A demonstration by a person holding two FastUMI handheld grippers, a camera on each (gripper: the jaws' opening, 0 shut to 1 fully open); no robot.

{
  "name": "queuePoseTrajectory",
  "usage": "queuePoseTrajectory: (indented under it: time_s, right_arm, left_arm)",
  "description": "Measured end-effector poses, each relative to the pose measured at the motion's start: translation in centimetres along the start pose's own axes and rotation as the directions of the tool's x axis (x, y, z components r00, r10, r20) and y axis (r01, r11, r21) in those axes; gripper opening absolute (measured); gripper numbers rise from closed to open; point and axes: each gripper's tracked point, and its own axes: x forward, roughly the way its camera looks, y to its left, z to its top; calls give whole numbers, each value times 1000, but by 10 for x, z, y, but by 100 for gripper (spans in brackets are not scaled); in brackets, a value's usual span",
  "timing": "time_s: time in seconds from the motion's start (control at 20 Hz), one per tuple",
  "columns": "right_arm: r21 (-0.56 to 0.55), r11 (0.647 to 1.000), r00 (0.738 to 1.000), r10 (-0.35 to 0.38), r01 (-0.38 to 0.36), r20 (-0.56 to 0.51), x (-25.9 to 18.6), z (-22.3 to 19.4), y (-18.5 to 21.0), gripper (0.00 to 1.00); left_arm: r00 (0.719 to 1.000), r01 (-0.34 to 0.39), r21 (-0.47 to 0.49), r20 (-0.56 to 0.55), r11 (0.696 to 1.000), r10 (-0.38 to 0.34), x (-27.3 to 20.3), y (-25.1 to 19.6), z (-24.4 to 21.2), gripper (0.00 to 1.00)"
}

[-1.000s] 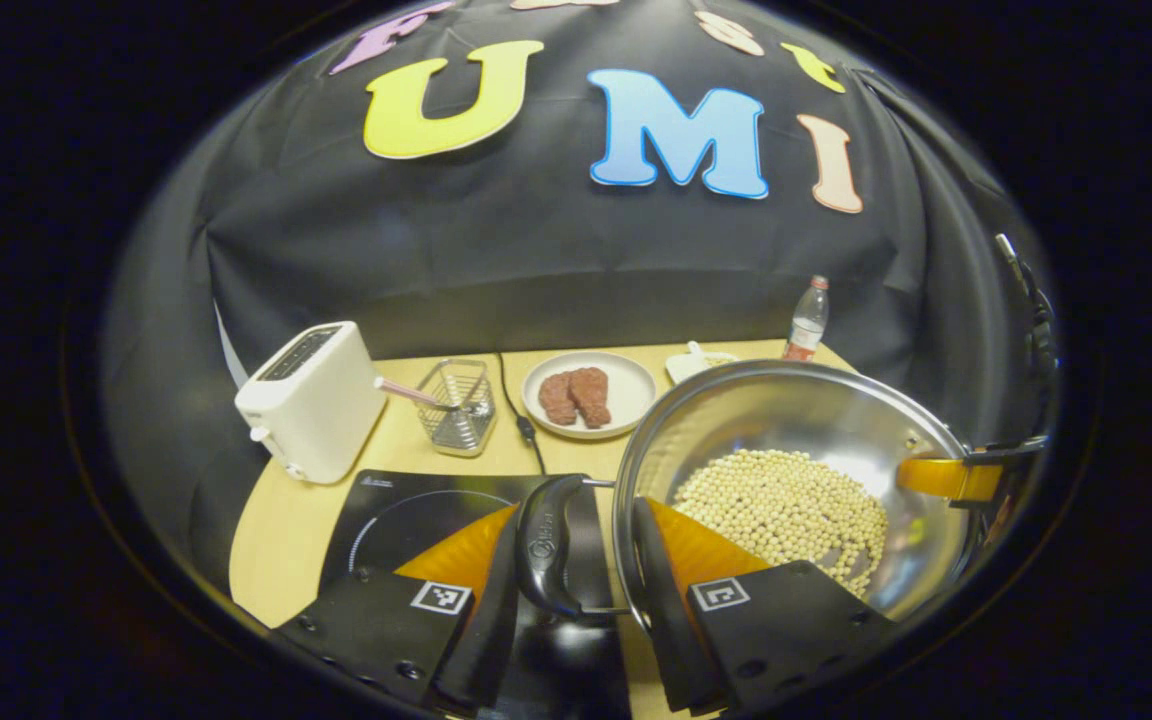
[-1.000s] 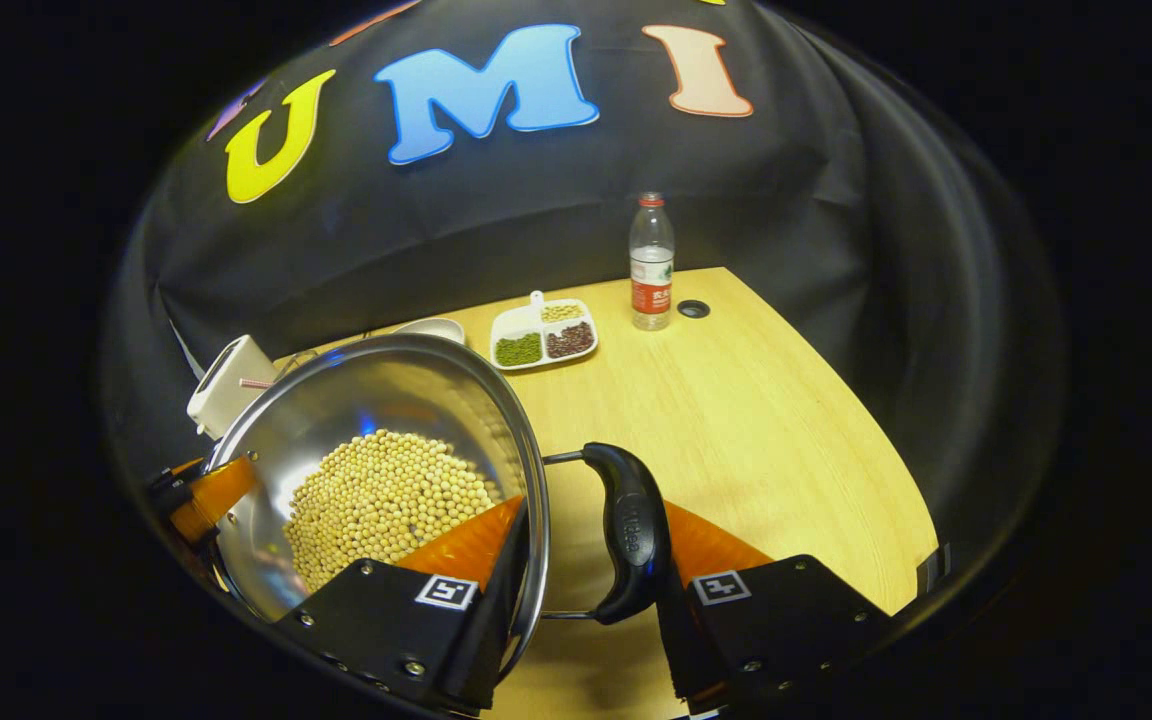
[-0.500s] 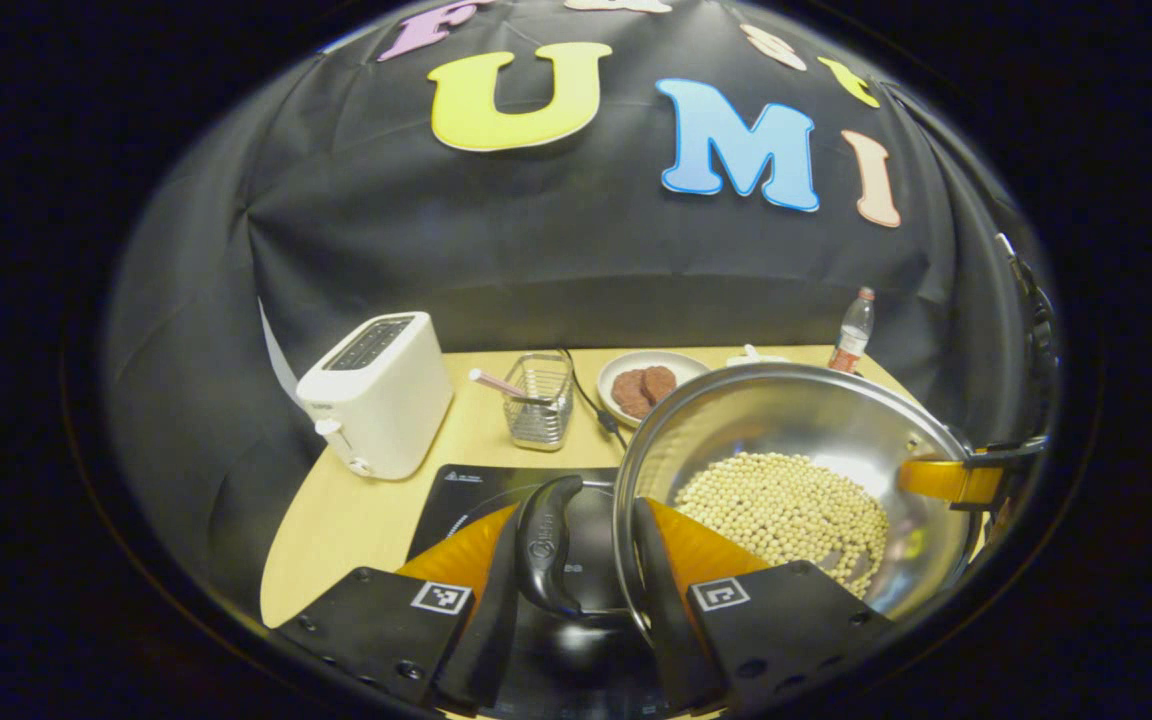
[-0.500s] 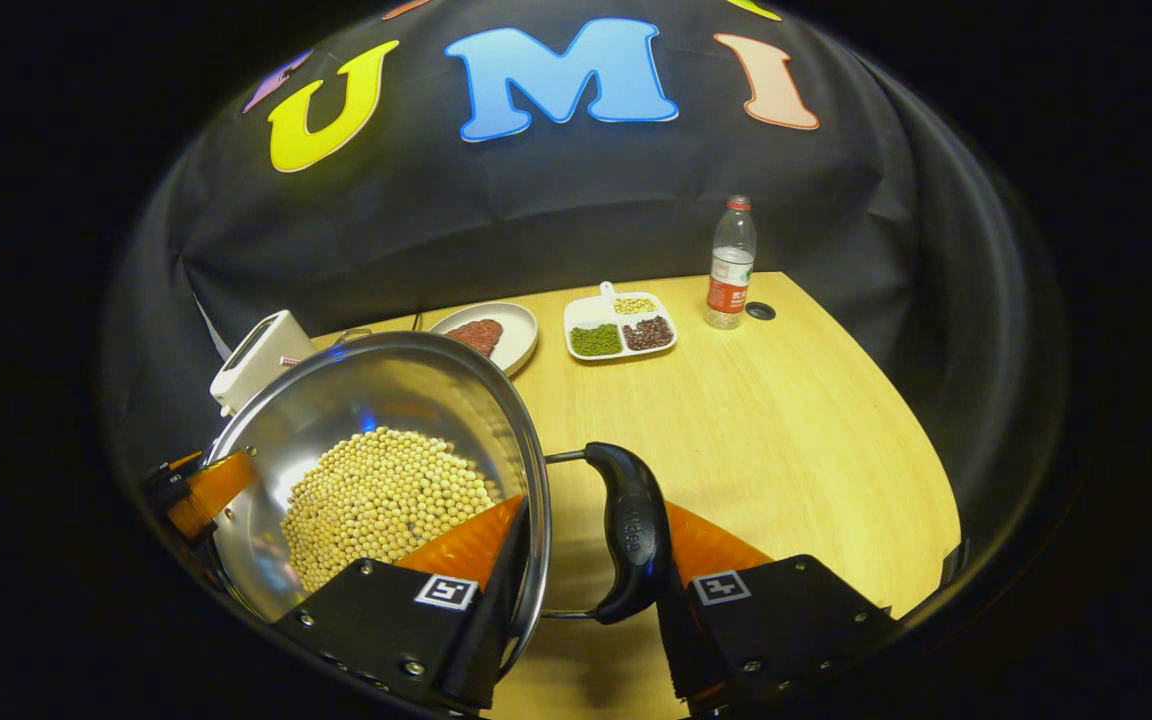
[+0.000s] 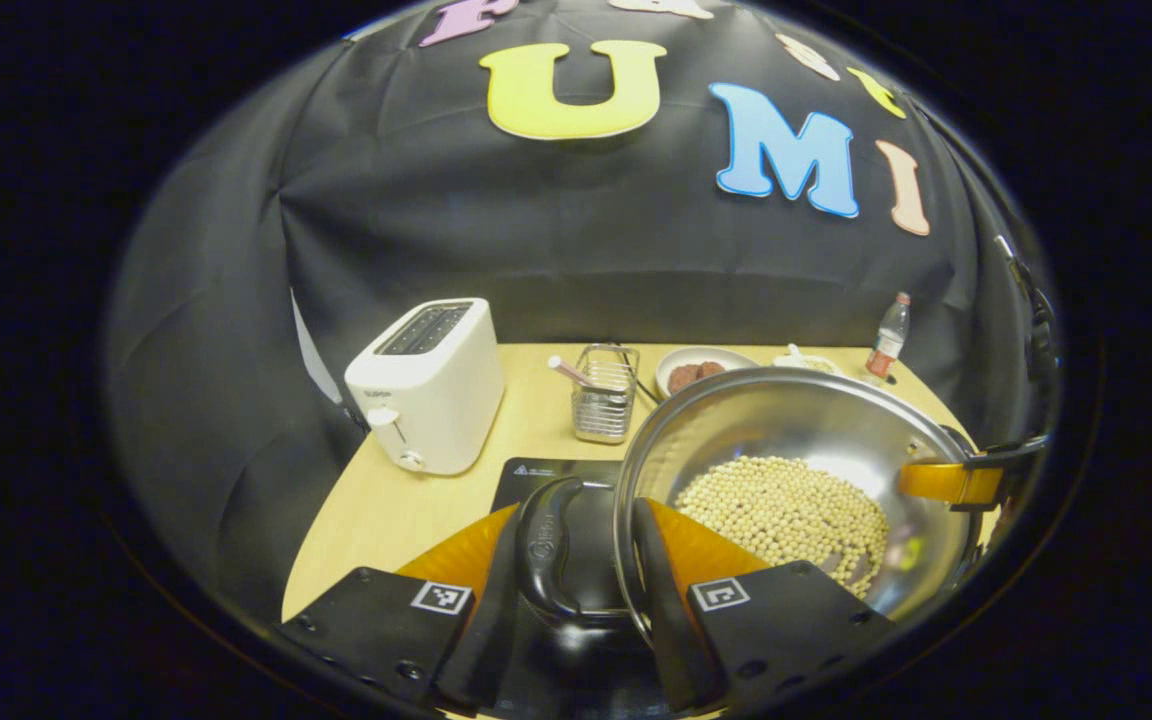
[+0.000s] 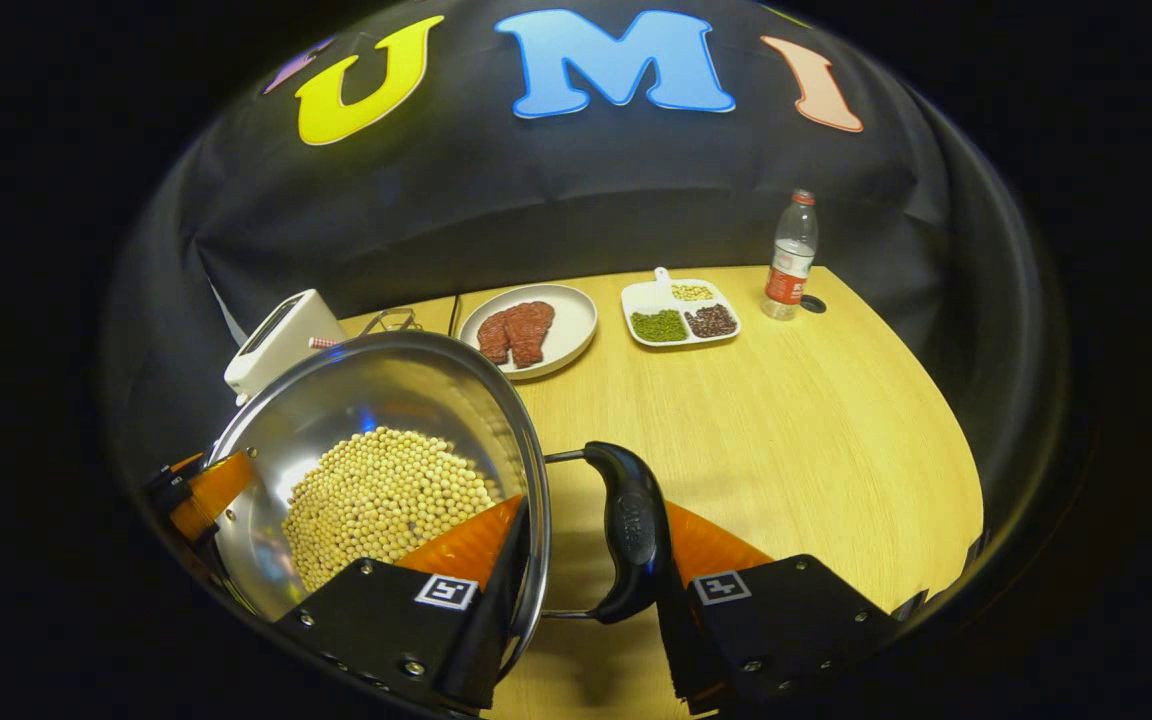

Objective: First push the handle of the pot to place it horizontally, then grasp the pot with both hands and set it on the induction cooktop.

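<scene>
In the left gripper view, we see the left gripper closed across one side of the stainless-steel pot: one finger lies outside the black loop handle and the other lies inside the rim, so that handle and rim are clamped between them. The pot holds a heap of soybeans. Below the handle lies the black induction cooktop, on the wooden table; we cannot tell whether the pot touches the cooktop. At the pot's far side we note the other gripper at the opposite rim. Behind the cooktop stand a white toaster and a wire basket; farther back are a plate of meat and a water bottle.

In the right gripper view, we see the right gripper likewise clamped on the pot, one finger inside the rim beside the soybeans, the other outside the second black handle. The left gripper shows at the pot's far rim. On the table beyond lie the plate of meat, a divided dish of beans, the bottle and the toaster.
</scene>
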Motion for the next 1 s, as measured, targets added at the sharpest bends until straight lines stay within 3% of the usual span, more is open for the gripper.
queuePoseTrajectory:
  time_s: [0.55, 0.7, 0.75, 0.9, 1.0]
  right_arm:
    - [30, 1000, 999, 4, -3, -35, 24, -12, 50, 64]
    - [25, 1000, 999, 4, -3, -49, 31, -19, 59, 63]
    - [24, 1000, 999, 3, -2, -54, 34, -20, 61, 63]
    - [18, 1000, 998, 3, -2, -58, 43, -22, 68, 63]
    - [15, 1000, 998, 3, -2, -61, 49, -22, 71, 63]
  left_arm:
    - [1000, -1, 19, 9, 1000, 1, 25, 57, -6, 63]
    - [1000, 3, 19, 8, 1000, -3, 33, 63, -9, 62]
    - [1000, 4, 18, 8, 1000, -4, 34, 64, -8, 69]
    - [1000, 4, 23, 12, 1000, -4, 35, 66, -8, 65]
    - [1000, 5, 14, 6, 1000, -5, 35, 65, -10, 68]
